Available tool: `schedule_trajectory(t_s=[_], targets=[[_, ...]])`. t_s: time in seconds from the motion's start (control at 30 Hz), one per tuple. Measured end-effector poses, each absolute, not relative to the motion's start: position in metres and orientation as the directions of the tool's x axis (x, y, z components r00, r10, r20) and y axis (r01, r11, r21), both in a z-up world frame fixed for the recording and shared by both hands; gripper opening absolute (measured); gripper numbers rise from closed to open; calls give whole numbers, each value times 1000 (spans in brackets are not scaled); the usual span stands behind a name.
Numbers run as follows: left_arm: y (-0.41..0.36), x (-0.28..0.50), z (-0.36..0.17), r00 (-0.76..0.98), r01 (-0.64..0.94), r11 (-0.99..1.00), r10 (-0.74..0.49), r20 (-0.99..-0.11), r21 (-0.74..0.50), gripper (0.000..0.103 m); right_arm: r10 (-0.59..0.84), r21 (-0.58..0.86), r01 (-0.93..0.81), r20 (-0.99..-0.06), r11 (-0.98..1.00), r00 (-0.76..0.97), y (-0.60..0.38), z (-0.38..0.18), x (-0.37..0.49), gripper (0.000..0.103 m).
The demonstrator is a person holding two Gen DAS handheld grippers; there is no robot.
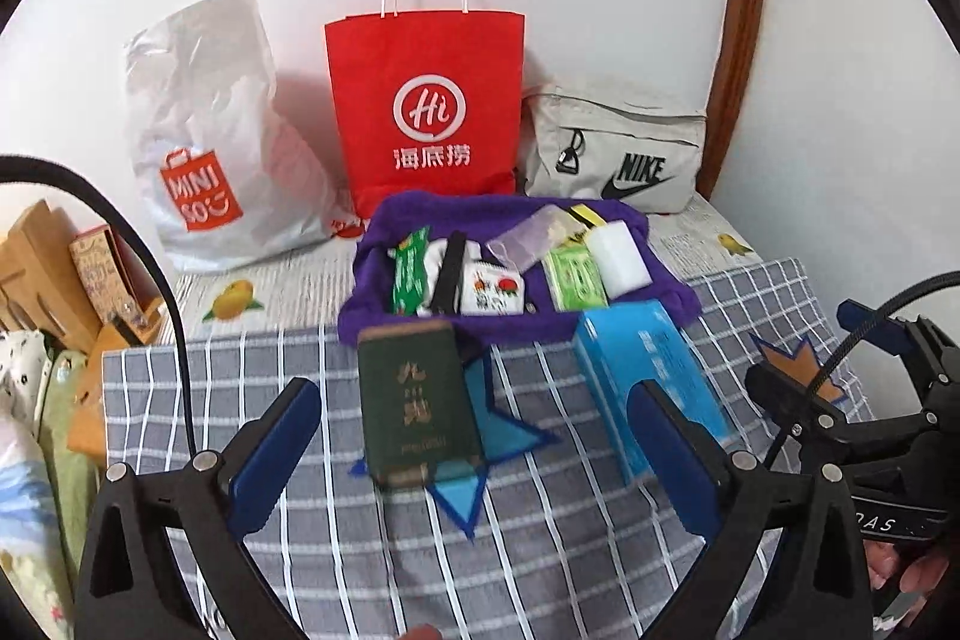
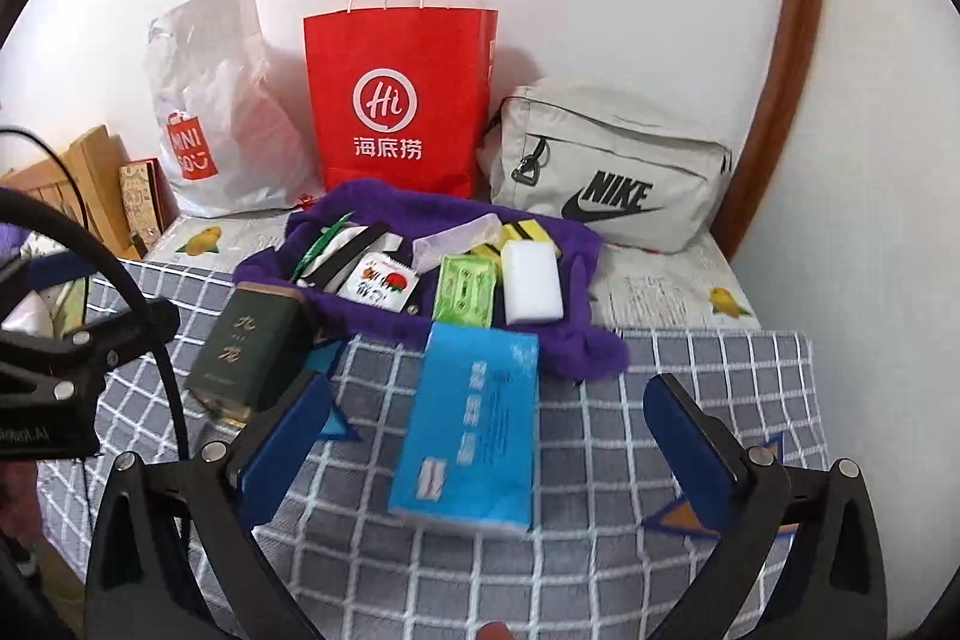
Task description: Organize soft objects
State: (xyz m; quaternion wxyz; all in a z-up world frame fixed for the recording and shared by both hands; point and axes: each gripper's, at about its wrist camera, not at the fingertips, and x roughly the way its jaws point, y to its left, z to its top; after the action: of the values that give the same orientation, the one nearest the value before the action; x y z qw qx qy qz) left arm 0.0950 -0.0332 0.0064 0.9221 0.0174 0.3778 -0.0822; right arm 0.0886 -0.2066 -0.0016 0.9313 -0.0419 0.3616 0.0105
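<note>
A dark green box [image 1: 420,403] lies on the grey checked cloth [image 1: 540,538], between the open fingers of my left gripper [image 1: 480,436]. A blue tissue pack [image 2: 474,424] lies between the open fingers of my right gripper [image 2: 489,436]; it also shows in the left wrist view [image 1: 651,379]. Neither gripper holds anything. Behind them a purple towel [image 2: 570,334] carries a white sponge [image 2: 531,283], a green packet [image 2: 467,289], a strawberry sachet [image 2: 384,283] and other small items. The green box also shows in the right wrist view [image 2: 252,346].
Against the wall stand a white MINISO plastic bag [image 1: 204,142], a red paper bag [image 1: 426,100] and a grey Nike pouch [image 1: 618,148]. Blue star markers [image 1: 498,436] lie on the cloth. Wooden boxes [image 1: 54,268] sit at the left. A wooden frame [image 1: 741,16] runs up at right.
</note>
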Motion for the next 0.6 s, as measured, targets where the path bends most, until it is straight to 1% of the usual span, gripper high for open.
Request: schedule_trajectory(t_s=[0.1,0.2,0.37,0.6], targets=[[-32,77,6,707,160,987,-130,-695,-22,103,14,-35,-51,-684,998,730,-207,0,72,103],[-31,67,3,709,138,990,-110,-696,-16,103,9,-35,-45,-683,998,731,-205,2,56,103],[-28,54,0,690,143,988,-146,-709,-65,103,7,-23,-31,-679,999,734,-209,9,38,103],[-36,42,9,715,137,991,-109,-691,-16,103,9,-5,-16,-669,1000,744,-219,15,21,103]])
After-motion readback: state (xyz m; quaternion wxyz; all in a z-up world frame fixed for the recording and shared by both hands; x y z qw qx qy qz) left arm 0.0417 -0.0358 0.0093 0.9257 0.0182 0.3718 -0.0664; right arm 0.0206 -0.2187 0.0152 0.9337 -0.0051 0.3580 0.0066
